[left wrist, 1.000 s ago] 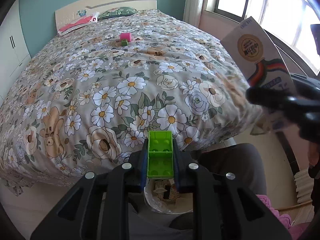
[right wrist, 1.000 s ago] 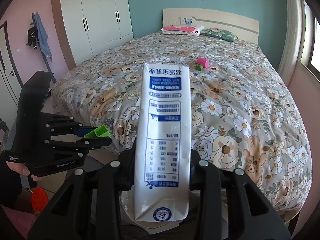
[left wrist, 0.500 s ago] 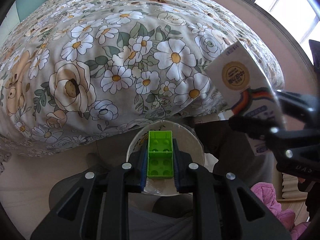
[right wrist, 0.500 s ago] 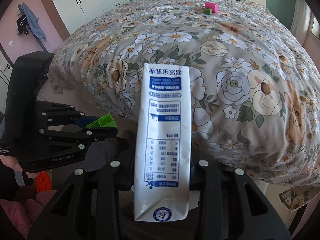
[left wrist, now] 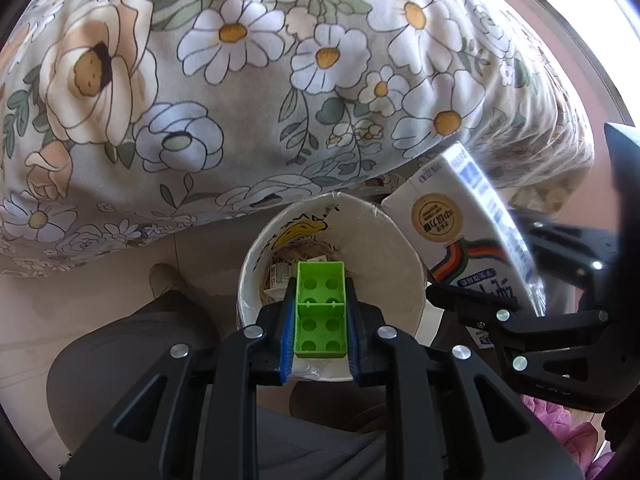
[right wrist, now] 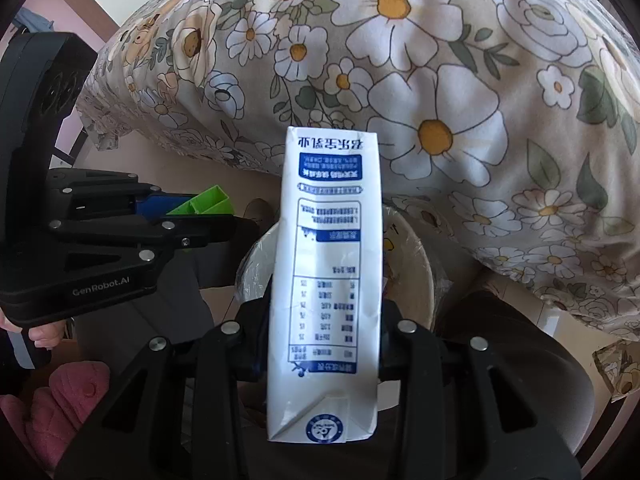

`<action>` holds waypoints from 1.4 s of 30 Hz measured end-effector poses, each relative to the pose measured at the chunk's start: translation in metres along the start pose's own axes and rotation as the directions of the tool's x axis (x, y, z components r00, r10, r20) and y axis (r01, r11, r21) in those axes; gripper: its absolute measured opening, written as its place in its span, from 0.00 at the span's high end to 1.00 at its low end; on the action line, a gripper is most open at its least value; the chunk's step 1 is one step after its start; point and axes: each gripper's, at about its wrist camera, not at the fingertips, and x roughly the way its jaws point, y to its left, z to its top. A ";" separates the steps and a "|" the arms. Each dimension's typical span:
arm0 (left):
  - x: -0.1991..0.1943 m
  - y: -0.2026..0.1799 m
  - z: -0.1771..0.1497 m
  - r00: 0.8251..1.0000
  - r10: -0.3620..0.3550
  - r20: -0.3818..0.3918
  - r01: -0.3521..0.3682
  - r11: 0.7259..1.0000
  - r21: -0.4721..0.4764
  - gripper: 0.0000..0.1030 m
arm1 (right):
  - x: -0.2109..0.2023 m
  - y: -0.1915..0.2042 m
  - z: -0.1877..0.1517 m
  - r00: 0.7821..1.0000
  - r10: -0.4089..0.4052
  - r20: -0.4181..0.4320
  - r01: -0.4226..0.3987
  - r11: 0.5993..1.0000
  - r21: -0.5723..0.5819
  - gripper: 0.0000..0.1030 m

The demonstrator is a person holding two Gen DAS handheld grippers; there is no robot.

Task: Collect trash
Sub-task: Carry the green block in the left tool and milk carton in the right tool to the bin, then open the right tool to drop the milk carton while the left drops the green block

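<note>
My left gripper (left wrist: 320,312) is shut on a green toy brick (left wrist: 320,308) and holds it over the open mouth of a white trash bin (left wrist: 404,264) on the floor at the bed's foot. The bin has a plastic liner and holds some paper scraps. My right gripper (right wrist: 326,344) is shut on a white and blue milk carton (right wrist: 328,272), held above the bin's rim (right wrist: 420,280). The carton also shows in the left wrist view (left wrist: 452,236), just right of the bin. The left gripper with the brick (right wrist: 208,204) shows at the left in the right wrist view.
The bed with its flowered cover (left wrist: 240,80) hangs over the far side of the bin. The person's dark trouser legs (left wrist: 132,348) flank the bin. A pink slipper (right wrist: 64,396) is on the floor at lower left.
Both grippers have come down and tilted toward the floor. The bin now fills the middle of both views, with the brick and the carton closer above it.
</note>
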 end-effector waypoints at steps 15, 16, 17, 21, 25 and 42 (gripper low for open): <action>0.079 0.019 -0.001 0.985 -0.033 -0.168 0.020 0.997 -0.077 0.77 | 0.082 -0.029 -0.013 0.985 0.038 -0.167 -0.022 0.995 0.099 0.63; 0.084 0.018 0.000 0.983 -0.034 -0.178 0.020 0.997 -0.078 0.77 | 0.087 -0.031 -0.014 0.983 0.039 -0.178 -0.021 0.994 0.105 0.63; 0.089 0.018 0.001 0.982 -0.034 -0.184 0.019 0.996 -0.083 0.77 | 0.092 -0.032 -0.014 0.981 0.040 -0.188 -0.019 0.994 0.111 0.63; 0.105 0.020 0.002 0.977 -0.051 -0.207 0.031 0.994 -0.102 0.77 | 0.107 -0.038 -0.015 0.970 0.066 -0.232 -0.033 0.989 0.145 0.63; 0.125 0.020 0.000 0.971 -0.066 -0.229 0.037 0.991 -0.128 0.77 | 0.124 -0.045 -0.016 0.962 0.073 -0.264 -0.028 0.985 0.168 0.63; 0.197 0.029 -0.005 0.929 -0.034 -0.368 -0.024 0.988 -0.151 0.77 | 0.197 -0.052 -0.008 0.918 0.030 -0.395 0.047 0.982 0.184 0.63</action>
